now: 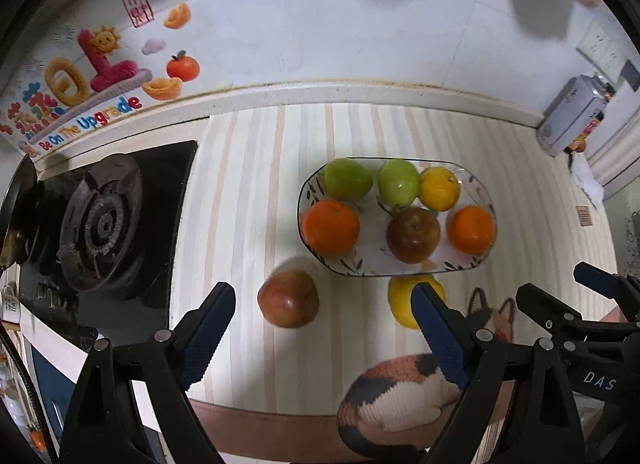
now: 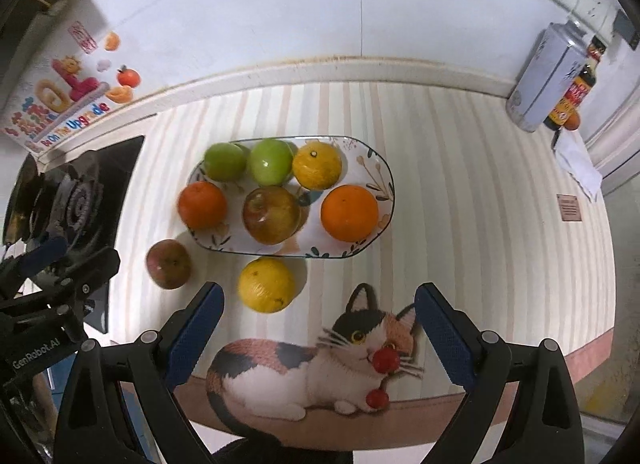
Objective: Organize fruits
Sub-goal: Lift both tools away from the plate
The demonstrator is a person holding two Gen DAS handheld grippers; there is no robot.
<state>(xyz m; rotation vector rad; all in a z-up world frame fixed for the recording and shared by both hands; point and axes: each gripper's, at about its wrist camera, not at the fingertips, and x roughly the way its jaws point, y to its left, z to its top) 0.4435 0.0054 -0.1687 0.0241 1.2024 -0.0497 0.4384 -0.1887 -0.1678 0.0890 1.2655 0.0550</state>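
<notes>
Left tongs [image 1: 324, 316] are released, jaws spread wide, nothing between them; they hang over the near part of the desk [image 1: 240, 192]. Right tongs [image 2: 320, 316] are likewise released and empty, jaws spread above the calico cat picture [image 2: 320, 368] printed on the striped mat at the desk's near edge.

Two fruits lie loose on the mat, apart from each other. A reddish apple [image 1: 288, 298] sits just ahead of the left tongs, between its blue fingertips [image 1: 216, 316] in that view. A yellow lemon [image 2: 266, 284] sits just beside the near rim of the plate, partly hidden behind one left finger in the left wrist view.

Beyond them stands the oval patterned plate [image 2: 380, 184], holding six fruits in two rows. Near row: an orange [image 2: 202, 204], a red-brown apple [image 2: 272, 214], a second orange [image 2: 349, 213]. Far row: two green apples [image 2: 224, 162] [image 2: 270, 162] and a yellow citrus fruit [image 2: 317, 166].

To the left, a black gas burner [image 1: 100, 224]. At the far right against the wall, a grey canister [image 2: 540, 80] with a dark sauce bottle [image 2: 576, 88] touching or just beside it. A colourful sticker [image 1: 80, 76] is on the far wall.
</notes>
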